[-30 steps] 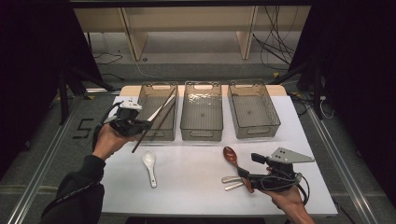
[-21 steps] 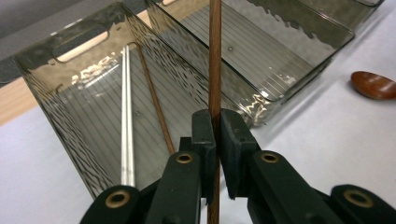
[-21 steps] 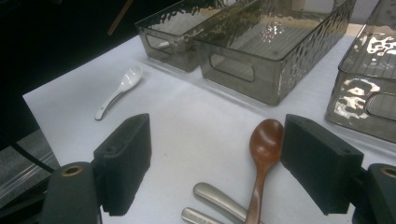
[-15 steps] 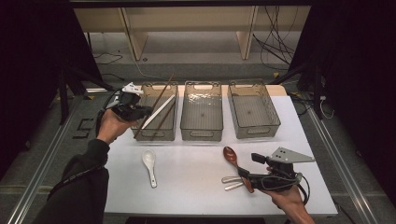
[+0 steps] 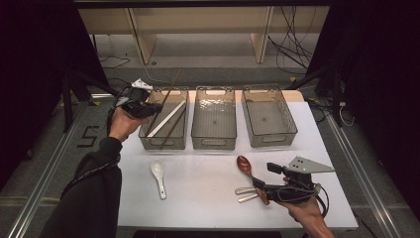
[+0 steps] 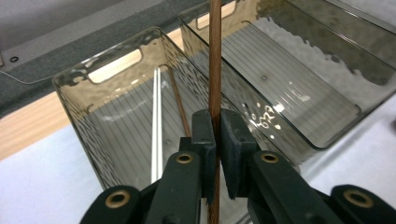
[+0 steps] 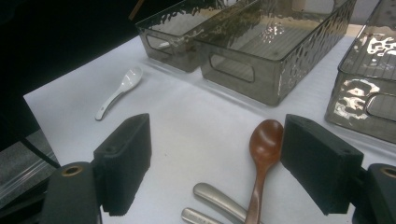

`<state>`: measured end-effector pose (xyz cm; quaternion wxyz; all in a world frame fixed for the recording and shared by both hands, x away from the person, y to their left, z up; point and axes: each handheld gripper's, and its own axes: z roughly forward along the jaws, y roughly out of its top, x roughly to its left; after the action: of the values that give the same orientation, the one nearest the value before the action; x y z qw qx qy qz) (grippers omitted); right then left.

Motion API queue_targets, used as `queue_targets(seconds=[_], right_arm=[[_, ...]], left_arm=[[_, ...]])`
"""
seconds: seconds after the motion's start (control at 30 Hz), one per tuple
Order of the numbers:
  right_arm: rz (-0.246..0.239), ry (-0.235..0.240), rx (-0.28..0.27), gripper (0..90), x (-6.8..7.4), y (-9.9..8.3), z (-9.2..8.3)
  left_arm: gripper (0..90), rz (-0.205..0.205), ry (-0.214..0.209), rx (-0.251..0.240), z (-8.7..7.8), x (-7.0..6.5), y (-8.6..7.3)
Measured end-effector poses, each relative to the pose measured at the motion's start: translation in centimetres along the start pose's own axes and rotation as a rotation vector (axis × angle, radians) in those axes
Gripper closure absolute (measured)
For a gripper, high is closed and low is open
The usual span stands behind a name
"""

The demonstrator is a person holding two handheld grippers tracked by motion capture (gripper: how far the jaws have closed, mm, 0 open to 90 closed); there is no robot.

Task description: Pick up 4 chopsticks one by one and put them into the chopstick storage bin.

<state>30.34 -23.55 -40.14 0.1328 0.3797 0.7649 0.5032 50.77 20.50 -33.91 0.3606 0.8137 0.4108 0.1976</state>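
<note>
My left gripper [image 5: 148,110] [image 6: 215,122] is shut on a brown chopstick [image 5: 171,89] [image 6: 215,56] and holds it tilted over the left bin [image 5: 166,145] [image 6: 77,100]. Inside that bin lie a white chopstick [image 5: 167,119] [image 6: 156,116] and another brown chopstick [image 6: 180,105]. My right gripper [image 5: 265,177] [image 7: 217,158] rests open near the table's front right. A brown wooden spoon [image 5: 246,166] [image 7: 261,154] lies between its jaws, untouched by the pads, beside two metal handles [image 5: 246,193] [image 7: 217,198]. A white spoon [image 5: 159,174] [image 7: 119,88] lies on the table front left.
Three smoky clear bins stand in a row at the back of the white table [image 5: 208,198]. The middle bin [image 5: 214,144] [image 7: 261,60] and the right bin [image 5: 270,141] hold nothing I can see. Dark floor and cables surround the table.
My left gripper has moved away from the person and a little up along the left bin's side, carrying the brown chopstick, which now stands steeper. The right gripper has stayed put.
</note>
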Motion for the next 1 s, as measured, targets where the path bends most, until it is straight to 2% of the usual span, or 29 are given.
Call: queue_targets(seconds=[0.23, 0.67, 1.0], right_arm=[[0.001, 0.002, 0.001, 25.6, 0.0, 0.0, 0.0], [0.000, 0.007, 0.000, 25.7, 0.0, 0.0, 0.0], [-0.001, 0.009, 0.002, 25.7, 0.0, 0.0, 0.0]], left_arm=[[84.0, -0.003, 0.027, 0.007, 1.0, 0.8, 0.4], [84.0, -0.046, 0.052, 0.013, 3.0, 2.2, -0.7], [83.9, -0.052, 0.056, 0.027, 3.8, 2.2, -1.4]])
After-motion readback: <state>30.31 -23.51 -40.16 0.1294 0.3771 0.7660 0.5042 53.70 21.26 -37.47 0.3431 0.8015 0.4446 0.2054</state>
